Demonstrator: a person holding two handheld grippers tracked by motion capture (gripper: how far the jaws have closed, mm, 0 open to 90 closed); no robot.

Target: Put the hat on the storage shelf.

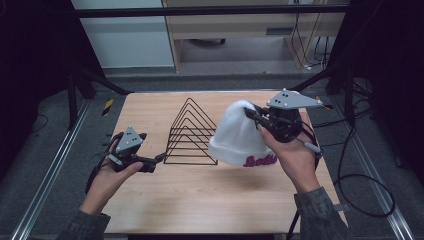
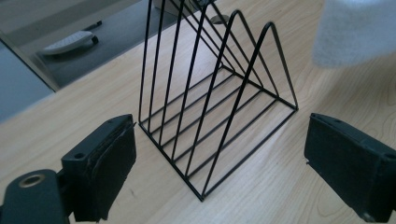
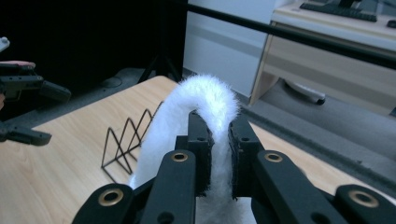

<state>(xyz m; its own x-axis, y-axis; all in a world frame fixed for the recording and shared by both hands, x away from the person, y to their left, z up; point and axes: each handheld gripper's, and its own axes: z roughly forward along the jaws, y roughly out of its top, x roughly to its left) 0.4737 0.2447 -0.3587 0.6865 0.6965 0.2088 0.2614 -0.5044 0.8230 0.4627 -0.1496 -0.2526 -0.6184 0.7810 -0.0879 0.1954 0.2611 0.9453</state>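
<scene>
A white fuzzy beanie (image 1: 240, 135) with pink lettering on its cuff hangs above the table, held by its top. My right gripper (image 1: 251, 113) is shut on the beanie's crown (image 3: 208, 100), the fabric pinched between both jaws. A black wire rack (image 1: 191, 135) of triangular dividers stands at the table's middle, just left of the beanie. My left gripper (image 1: 159, 158) is open at the rack's left front corner, and its two pads (image 2: 109, 168) stand wide apart with the rack (image 2: 215, 102) between and beyond them. The beanie's edge (image 2: 355, 32) shows at the upper right there.
The light wooden table (image 1: 200, 200) has bare surface in front of the rack. Black frame bars and cables (image 1: 360, 185) run along the right side. A desk and floor lie beyond the far edge.
</scene>
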